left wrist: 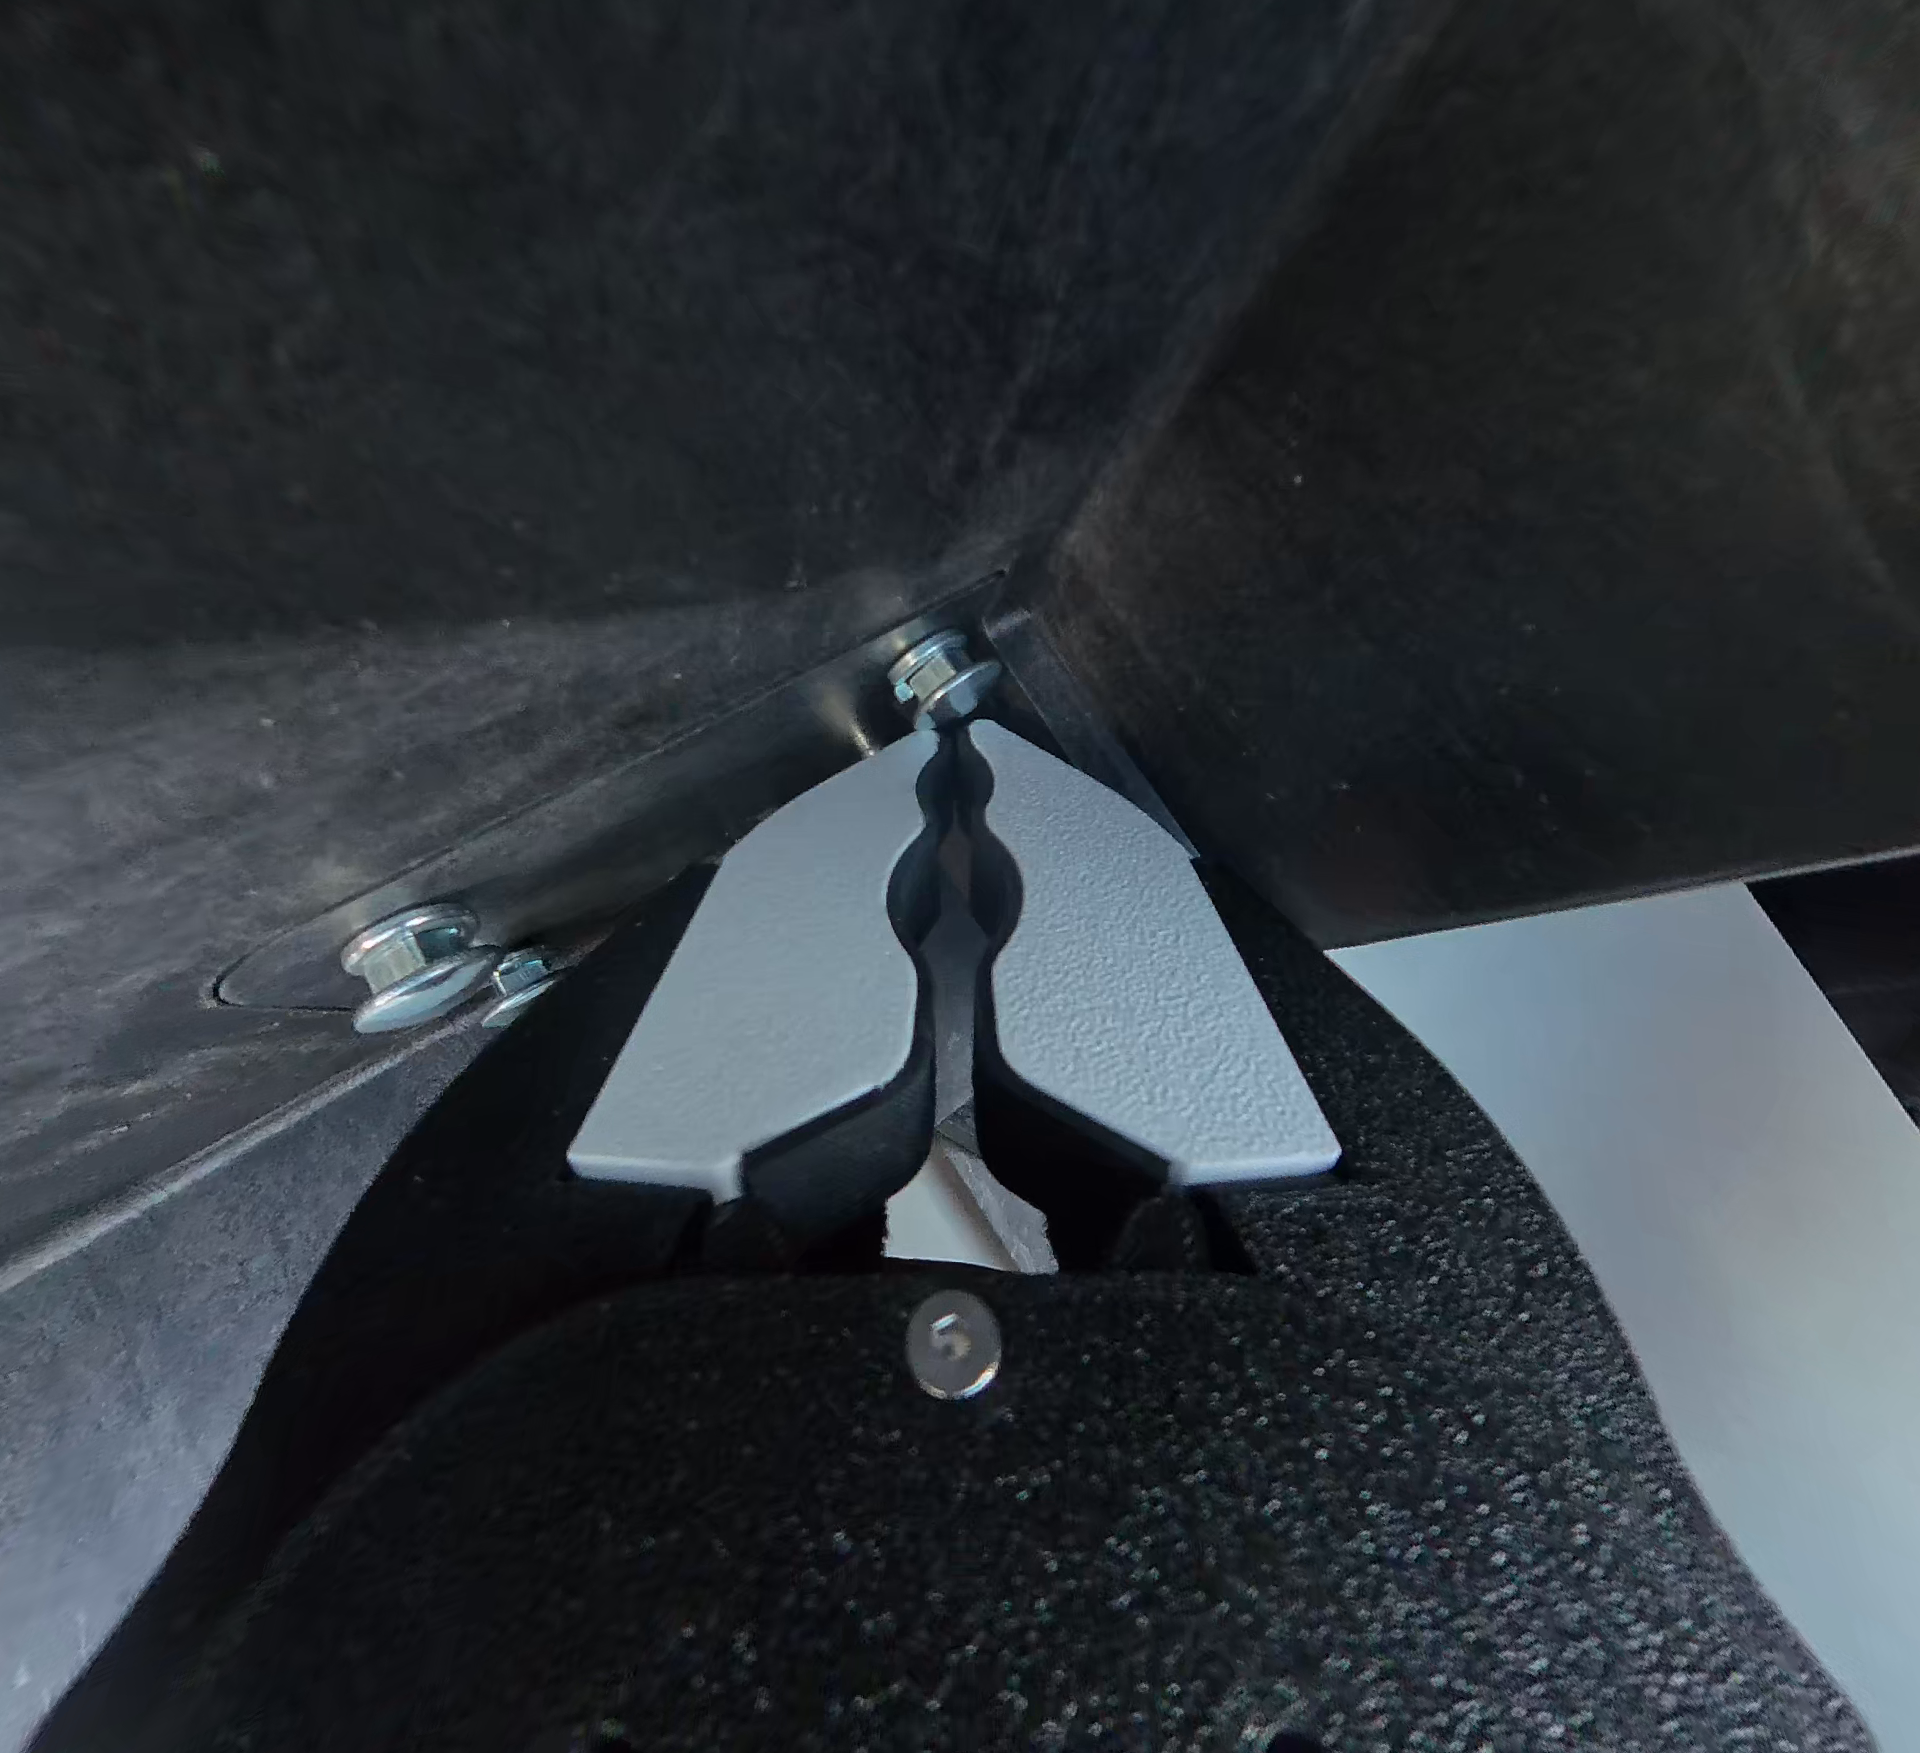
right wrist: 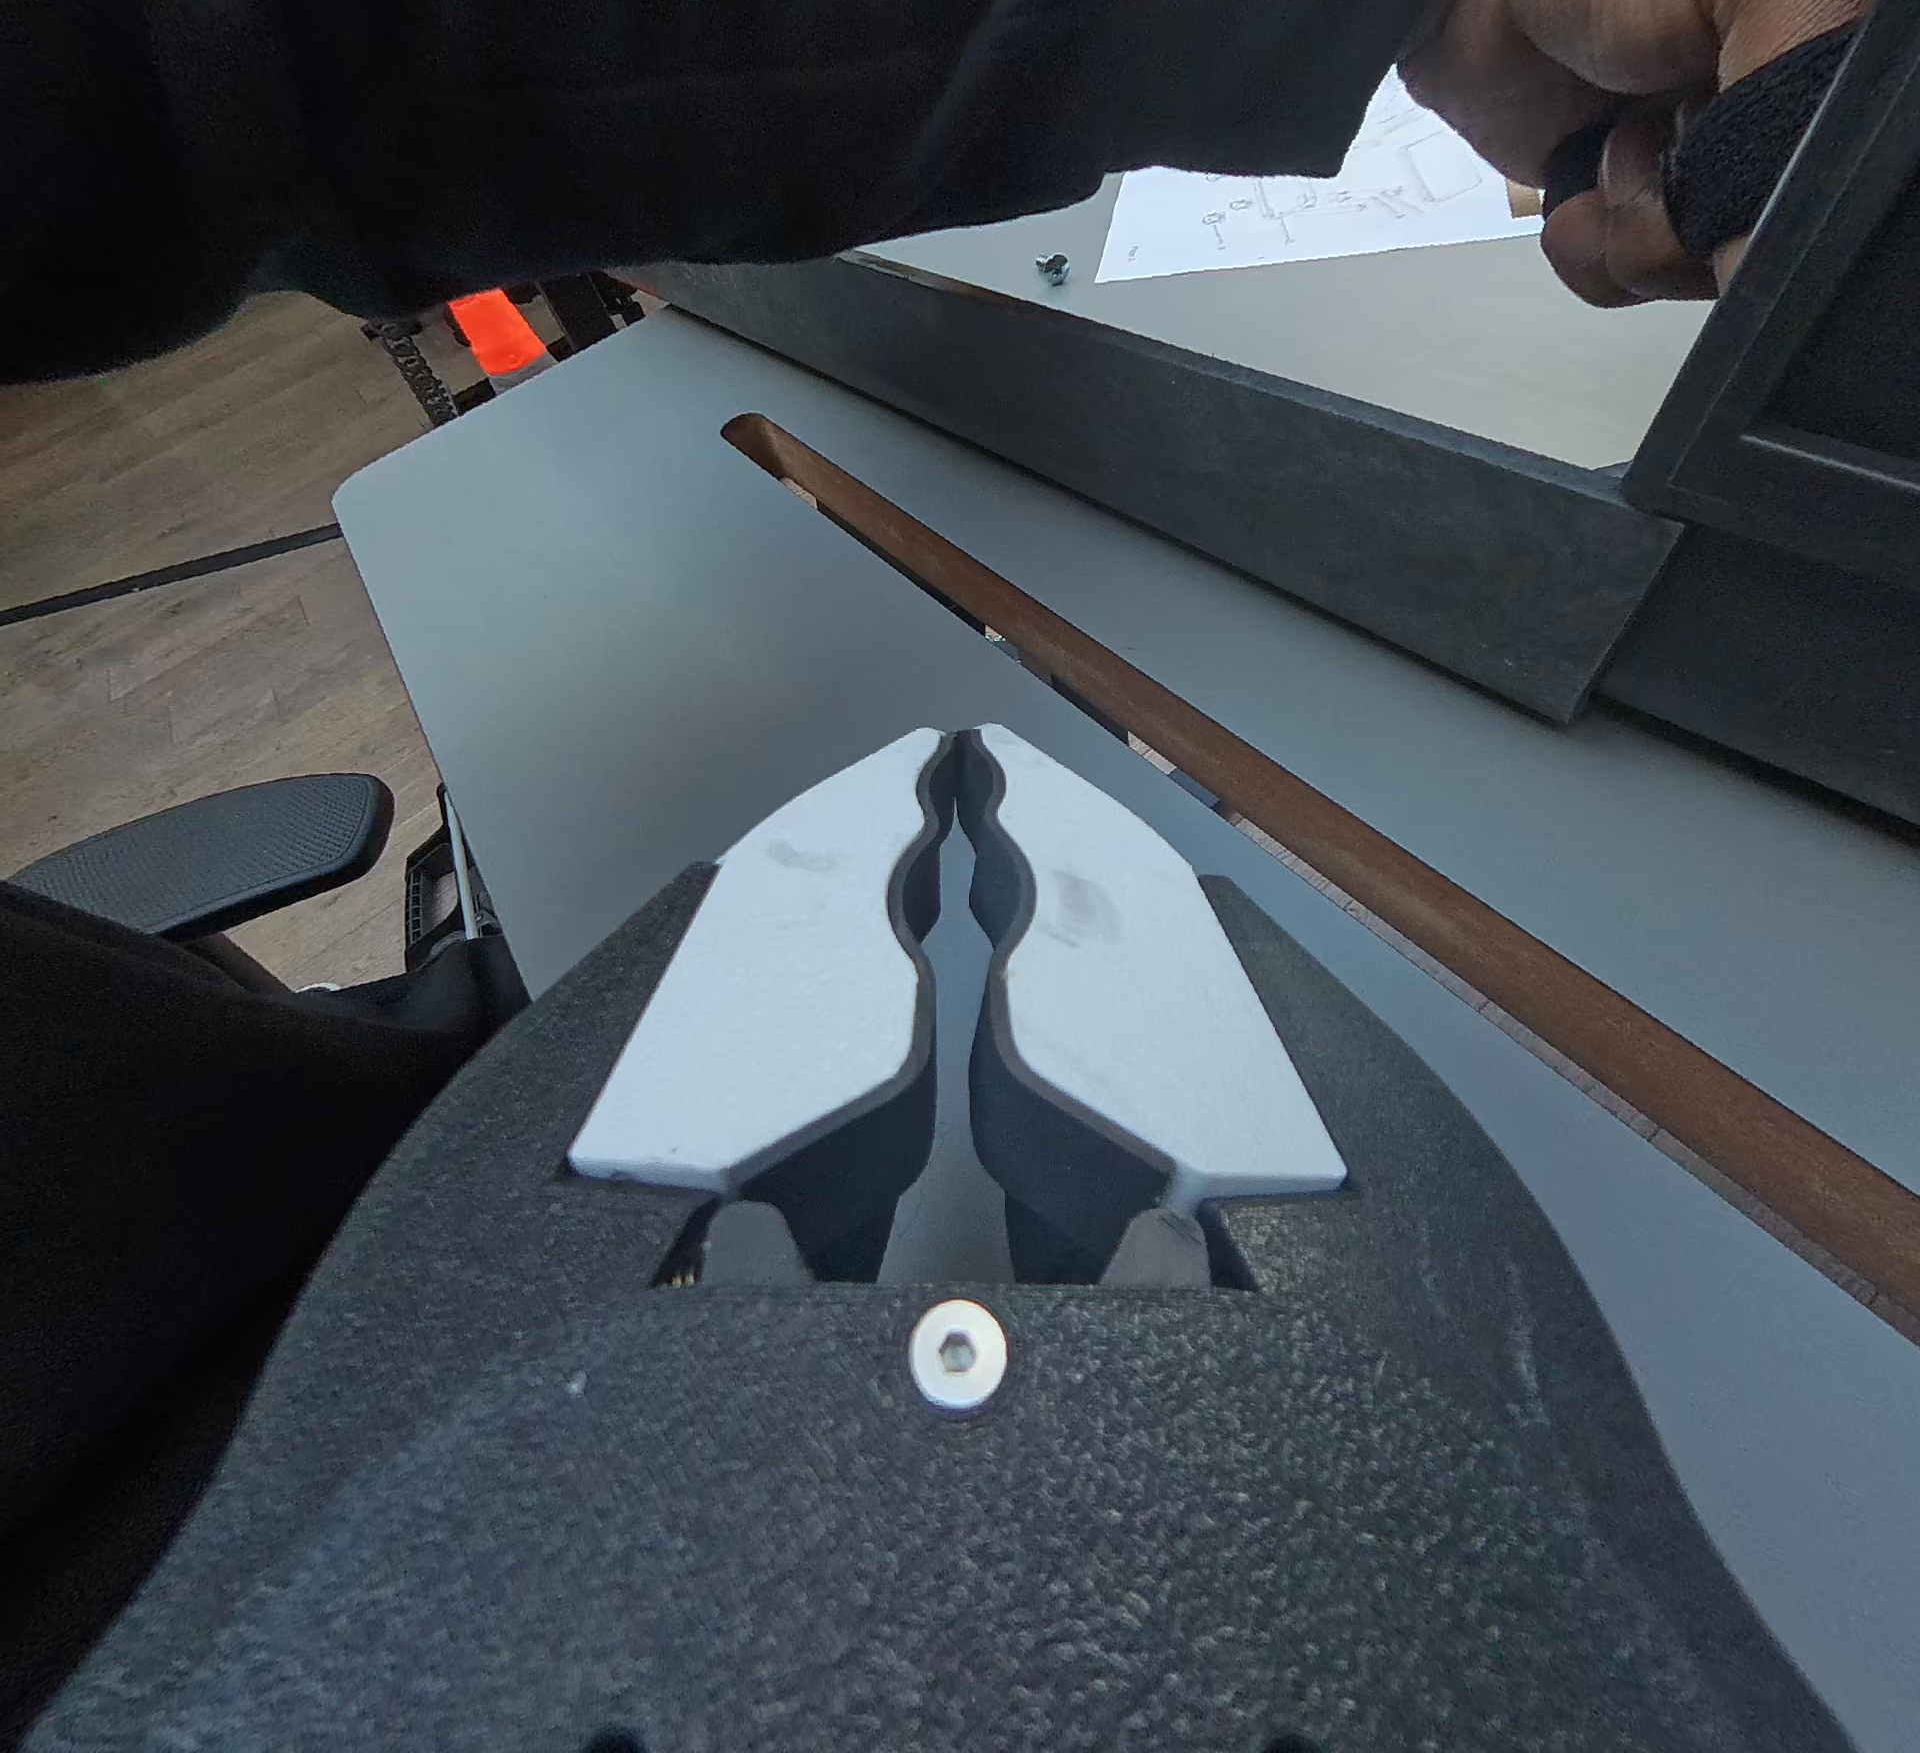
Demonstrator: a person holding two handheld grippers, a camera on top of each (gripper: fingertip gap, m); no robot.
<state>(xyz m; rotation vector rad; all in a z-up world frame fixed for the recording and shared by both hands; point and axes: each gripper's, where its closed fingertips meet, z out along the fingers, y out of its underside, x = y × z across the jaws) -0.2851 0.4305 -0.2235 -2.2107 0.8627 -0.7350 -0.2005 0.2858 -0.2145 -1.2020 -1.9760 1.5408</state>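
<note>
While both claws are closed on nothing, the left gripper is pressed to a bolt at frame centre, seemingly steadying it.

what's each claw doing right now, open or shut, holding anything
Left claw: shut, nothing held, its tips right at a silver bolt on a black bracket.
Right claw: shut, empty, over the grey table.

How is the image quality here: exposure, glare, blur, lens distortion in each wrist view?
Left wrist view: dim and underexposed, the black panel grainy and soft; glare only on the bolt at the shut left tool, and the white surface looks bright. Right wrist view: well lit and sharp on the grey table; the paper sheet is nearly blown out, and the wooden strip bows from wide-angle distortion.
</note>
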